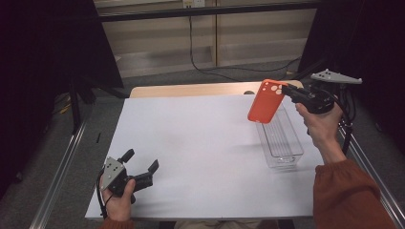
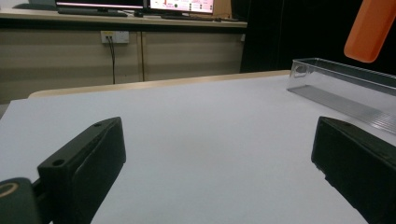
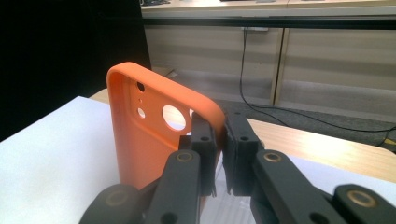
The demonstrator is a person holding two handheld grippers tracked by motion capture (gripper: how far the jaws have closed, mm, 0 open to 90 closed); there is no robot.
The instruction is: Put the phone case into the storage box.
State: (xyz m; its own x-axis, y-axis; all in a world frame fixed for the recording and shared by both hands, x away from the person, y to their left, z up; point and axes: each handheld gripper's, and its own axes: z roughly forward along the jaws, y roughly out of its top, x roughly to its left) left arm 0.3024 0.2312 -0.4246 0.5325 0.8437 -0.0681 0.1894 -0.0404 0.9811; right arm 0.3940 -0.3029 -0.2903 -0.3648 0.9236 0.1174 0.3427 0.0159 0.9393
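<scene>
At the near left edge of the white tabletop [image 1: 200, 148], the left tool [image 1: 142, 162] rests with jaws spread, holding nothing. Farther right, the right tool [image 1: 288, 90] pinches the orange silicone phone case [image 1: 265, 101] by its top edge, its long axis hanging down just above the clear plastic tray [image 1: 282, 143].

No text, label, brand or number is legible; the monitor [image 2: 181, 5] at the upper frame edge is too blurred to read.
</scene>
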